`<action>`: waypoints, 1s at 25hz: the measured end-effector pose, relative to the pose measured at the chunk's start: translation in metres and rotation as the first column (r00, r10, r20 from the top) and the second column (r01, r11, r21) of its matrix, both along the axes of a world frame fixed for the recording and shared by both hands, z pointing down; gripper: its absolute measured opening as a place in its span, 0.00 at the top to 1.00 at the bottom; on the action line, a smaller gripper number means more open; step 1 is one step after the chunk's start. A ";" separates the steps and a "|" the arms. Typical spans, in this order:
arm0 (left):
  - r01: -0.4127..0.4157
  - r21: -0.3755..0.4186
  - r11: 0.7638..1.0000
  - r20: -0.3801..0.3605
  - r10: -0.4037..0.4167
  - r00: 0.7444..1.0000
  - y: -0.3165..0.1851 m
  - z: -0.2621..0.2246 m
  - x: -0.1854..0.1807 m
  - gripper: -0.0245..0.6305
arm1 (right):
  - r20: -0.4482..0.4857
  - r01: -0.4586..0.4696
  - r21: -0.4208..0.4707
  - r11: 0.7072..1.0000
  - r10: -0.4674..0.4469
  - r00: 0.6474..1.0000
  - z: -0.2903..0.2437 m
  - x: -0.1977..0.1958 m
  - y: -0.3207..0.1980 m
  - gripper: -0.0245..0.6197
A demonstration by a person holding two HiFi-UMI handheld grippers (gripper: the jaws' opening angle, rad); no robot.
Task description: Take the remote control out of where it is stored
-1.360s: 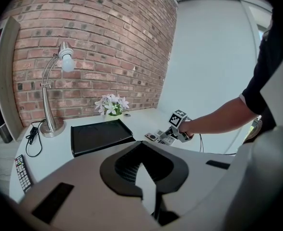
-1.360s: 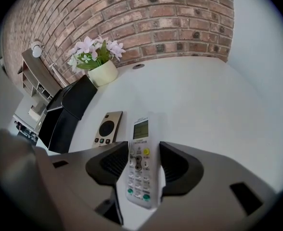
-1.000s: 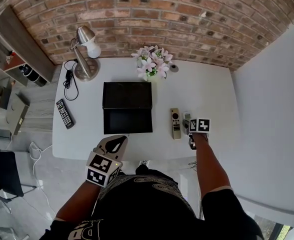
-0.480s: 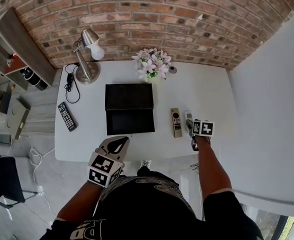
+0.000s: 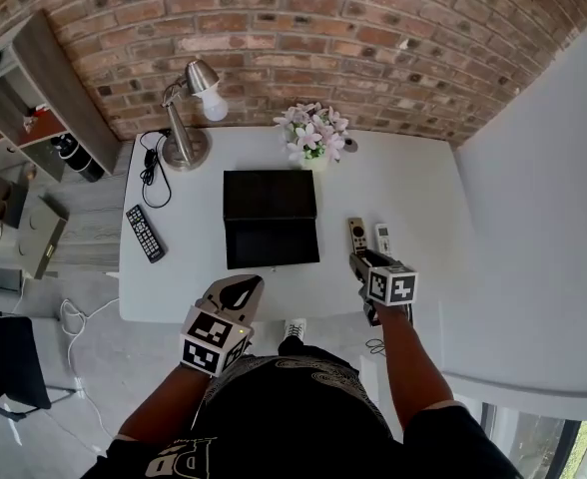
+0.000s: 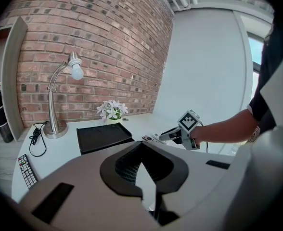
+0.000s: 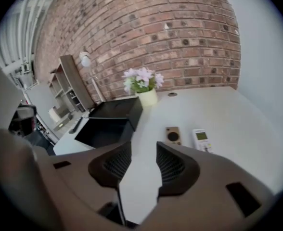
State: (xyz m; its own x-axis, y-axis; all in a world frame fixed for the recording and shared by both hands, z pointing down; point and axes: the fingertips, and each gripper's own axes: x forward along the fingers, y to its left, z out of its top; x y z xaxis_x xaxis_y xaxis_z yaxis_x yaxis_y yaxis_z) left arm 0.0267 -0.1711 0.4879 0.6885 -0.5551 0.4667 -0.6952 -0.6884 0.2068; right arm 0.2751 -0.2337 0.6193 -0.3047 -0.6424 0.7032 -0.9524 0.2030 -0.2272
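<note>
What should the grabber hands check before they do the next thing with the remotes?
1. Is the right gripper empty: ok. Its jaws are apart, have just been closing a little, and nothing is between them.
2. Is the left gripper empty: ok. Its jaws are together with nothing held.
3. Is the tan remote out of the black box: ok. It lies flat on the table.
4. Is the white remote apart from it: ok. There is a gap between them.
5. Is the box empty inside: cannot tell, it is too dark.
</note>
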 end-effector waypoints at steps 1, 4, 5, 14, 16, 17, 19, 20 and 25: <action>0.004 0.001 1.000 -0.001 -0.004 1.000 0.002 -0.001 -0.004 0.95 | 0.028 0.020 0.031 0.999 -0.021 0.999 -0.011 -0.021 0.006 0.74; 0.011 0.011 1.000 -0.008 -0.011 1.000 0.006 -0.005 -0.015 0.95 | 0.103 0.044 0.138 0.989 -0.058 0.993 -0.052 -0.074 0.022 0.95; 0.012 0.017 1.000 -0.012 -0.012 1.000 0.008 -0.008 -0.018 0.95 | 0.130 0.051 0.171 0.984 -0.073 0.989 -0.066 -0.090 0.027 0.95; -0.012 0.052 0.999 -0.068 0.016 0.998 0.038 -0.025 -0.039 0.95 | 0.242 0.139 0.348 0.927 -0.232 0.942 -0.150 -0.203 0.089 0.95; -0.033 0.049 0.998 -0.064 0.036 0.997 0.046 -0.023 -0.041 0.95 | 0.258 0.127 0.342 0.931 -0.223 0.940 -0.150 -0.212 0.101 0.95; -0.044 0.049 0.998 -0.063 0.047 0.997 0.050 -0.023 -0.042 0.95 | 0.260 0.121 0.343 0.931 -0.219 0.941 -0.151 -0.215 0.106 0.95; -0.064 0.051 0.997 -0.064 0.067 0.996 0.057 -0.023 -0.044 0.95 | 0.251 0.115 0.356 0.927 -0.214 0.944 -0.154 -0.218 0.116 0.95; -0.070 0.054 0.996 -0.064 0.074 0.995 0.060 -0.023 -0.045 0.95 | 0.242 0.116 0.366 0.923 -0.214 0.946 -0.156 -0.219 0.121 0.95; -0.070 0.062 0.996 -0.070 0.074 0.995 0.070 -0.025 -0.046 0.95 | 0.228 0.119 0.372 0.921 -0.215 0.950 -0.156 -0.217 0.135 0.95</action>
State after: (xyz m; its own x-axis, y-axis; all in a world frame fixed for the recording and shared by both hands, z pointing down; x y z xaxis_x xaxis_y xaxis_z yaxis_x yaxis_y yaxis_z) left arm -0.0198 -0.1010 0.4633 0.7584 -0.5285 0.3816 -0.6283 -0.7486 0.2118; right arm 0.0581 -0.0986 0.4635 -0.5696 -0.7550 0.3249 -0.8146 0.4657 -0.3459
